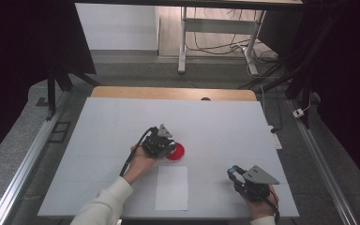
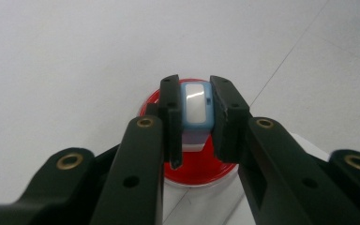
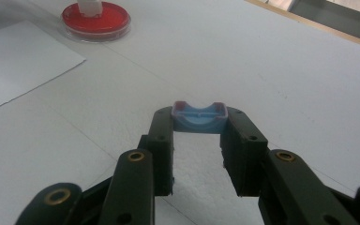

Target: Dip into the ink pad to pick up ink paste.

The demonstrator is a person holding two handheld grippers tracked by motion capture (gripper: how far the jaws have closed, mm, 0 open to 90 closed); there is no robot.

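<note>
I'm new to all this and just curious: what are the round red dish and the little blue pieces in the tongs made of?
The red dish looks like clear glossy plastic or glass: a see-through rim rings its red inside. The blue-and-white piece in the left tongs seems to be smooth plastic, since a highlight shines on its face. The blue cap-like piece in the right tongs looks like thin moulded plastic, slightly translucent.

White table with a dish and a sheet

A red round dish sits near the middle of the white top; just beside it, toward the near edge, a white paper sheet lies flat. A wooden strip borders the far edge.
</note>
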